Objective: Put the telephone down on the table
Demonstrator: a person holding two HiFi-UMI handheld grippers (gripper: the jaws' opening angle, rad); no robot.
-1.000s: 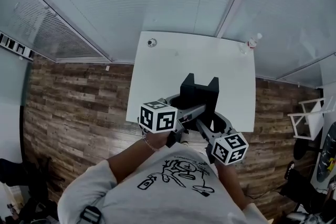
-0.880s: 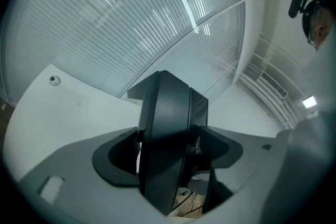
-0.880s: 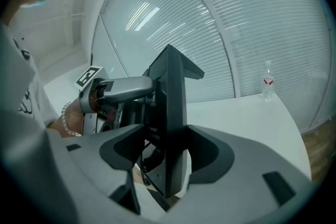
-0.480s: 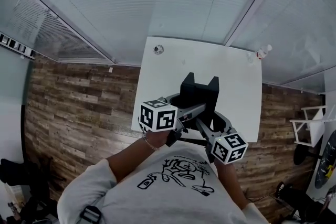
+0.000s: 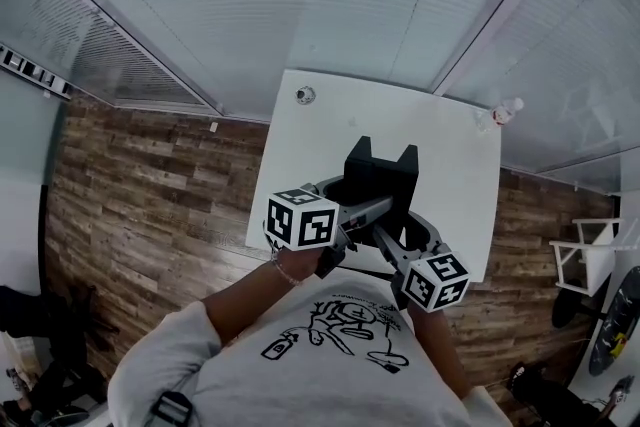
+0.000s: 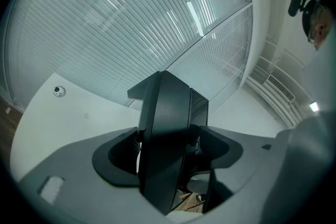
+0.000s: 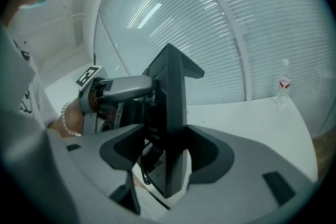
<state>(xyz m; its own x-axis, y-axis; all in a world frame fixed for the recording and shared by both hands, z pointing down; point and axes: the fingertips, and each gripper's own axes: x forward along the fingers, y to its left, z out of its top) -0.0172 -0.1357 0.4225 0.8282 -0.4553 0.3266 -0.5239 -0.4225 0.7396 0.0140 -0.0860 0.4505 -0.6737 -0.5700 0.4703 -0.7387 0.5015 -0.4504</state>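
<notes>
Grips the black telephone [image 5: 380, 177] from both sides at once. Pinches its flat faces between the closed jaws of the left gripper [image 6: 168, 150], and clamps it the same way in the jaws of the right gripper [image 7: 169, 153], coming in from the opposite side. Holds it on edge, thin side toward each gripper's camera, long axis running up and away from the person, with the two-horned end pointing toward the far edge of the white bench [image 5: 440, 155]. Holds it over the near half of that bench, close in front of the person's chest; cannot tell whether touching the surface or just above it. Leaves well apart from it, at the far corners, a small clear bottle [image 5: 508, 108] on the right and a small round object [image 5: 305, 95] on the left. Looks down past the bench onto a wooden plank floor [image 5: 150, 175].
</notes>
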